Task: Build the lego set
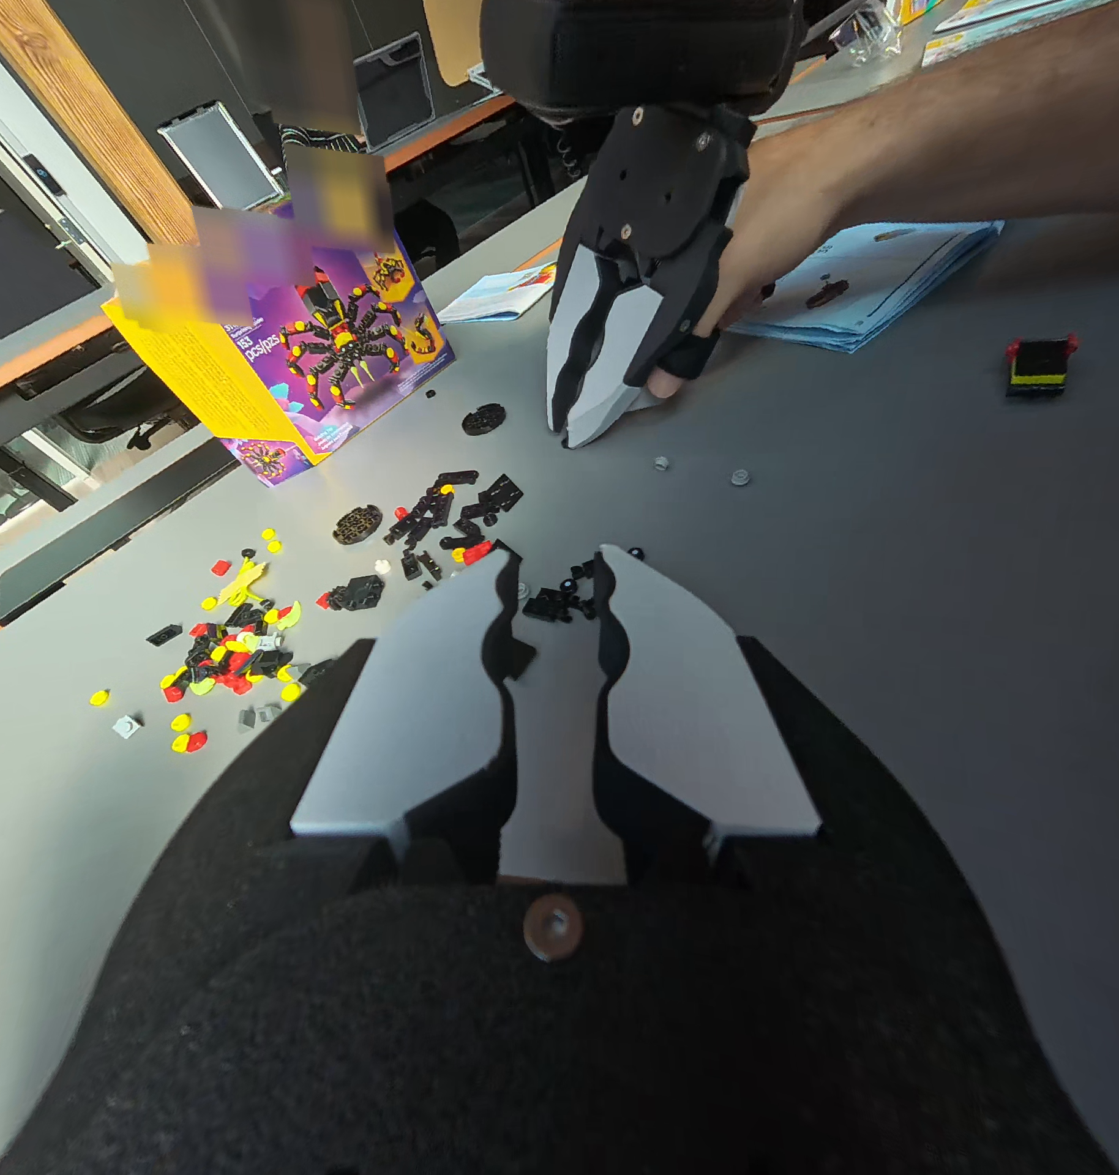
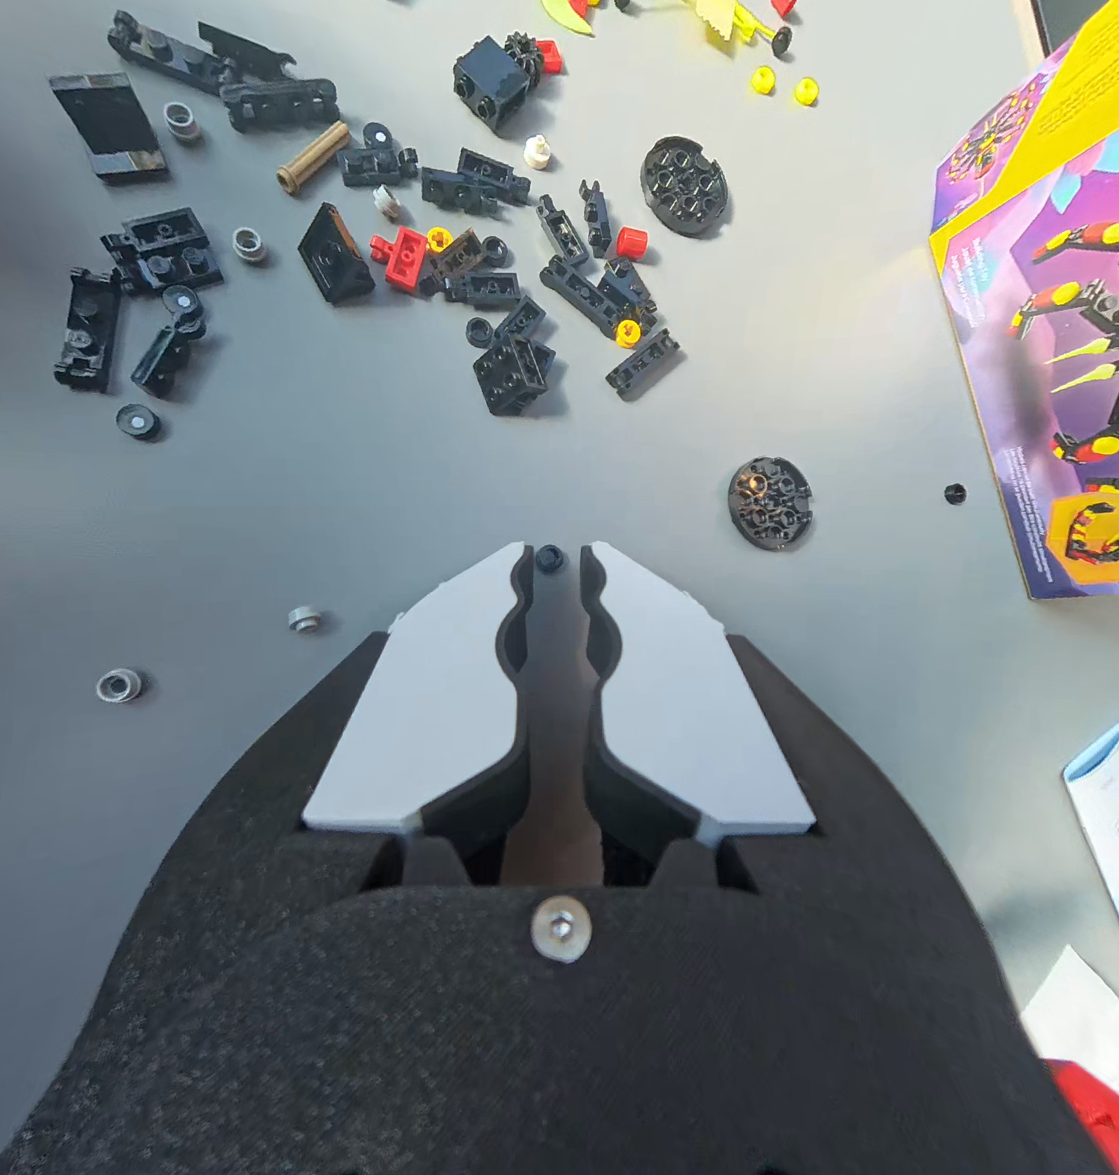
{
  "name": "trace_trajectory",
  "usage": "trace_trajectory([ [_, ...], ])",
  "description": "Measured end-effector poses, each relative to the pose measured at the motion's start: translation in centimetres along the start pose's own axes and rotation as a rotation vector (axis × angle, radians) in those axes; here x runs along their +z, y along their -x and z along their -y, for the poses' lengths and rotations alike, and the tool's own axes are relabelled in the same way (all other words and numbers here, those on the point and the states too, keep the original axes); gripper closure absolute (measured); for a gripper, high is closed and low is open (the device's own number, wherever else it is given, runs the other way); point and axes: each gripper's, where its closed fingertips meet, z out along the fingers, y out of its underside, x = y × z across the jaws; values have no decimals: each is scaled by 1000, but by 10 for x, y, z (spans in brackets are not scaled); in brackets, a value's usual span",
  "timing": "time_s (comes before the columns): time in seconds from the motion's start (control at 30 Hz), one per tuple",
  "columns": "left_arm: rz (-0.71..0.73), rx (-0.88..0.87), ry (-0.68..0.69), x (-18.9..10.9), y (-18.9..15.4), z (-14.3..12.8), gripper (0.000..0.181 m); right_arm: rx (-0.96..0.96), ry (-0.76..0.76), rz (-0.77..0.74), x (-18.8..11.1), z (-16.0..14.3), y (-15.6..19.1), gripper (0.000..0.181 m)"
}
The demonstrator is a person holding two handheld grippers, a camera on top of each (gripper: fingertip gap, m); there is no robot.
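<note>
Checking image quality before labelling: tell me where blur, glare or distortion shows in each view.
Left wrist view: fisheye bends the table edge; mosaic patches cover the box top; the near gripper body is soft. Right wrist view: sharp centre, blurred left corner, warm glint on a round black plate.

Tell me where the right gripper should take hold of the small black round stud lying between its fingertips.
Grip the small black round stud across its curved sides, coming straight down from above. It lies flat on the grey table with clear space around it, and the right gripper already straddles it with jaws slightly apart, so closing should pinch it.
</note>
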Motion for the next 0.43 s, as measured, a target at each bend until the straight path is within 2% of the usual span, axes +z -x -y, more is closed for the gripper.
trace_trajectory([
  [0.03,3,-4,-8,0,1,1,159,30,4,21,1,0,-1,170],
  [0.17,-3,-10,-3,-2,0,3,159,127,11,75,2,1,-5,177],
  [0.23,-9,-2,-3,-2,0,6,159,245,-85,131,-9,13,-6,181],
  [0.33,-34,14,-25,1,0,20,159,538,-399,366,-57,50,-2,181],
  [0.43,-91,8,-88,11,-2,44,159,863,-855,707,-138,86,-13,181],
])
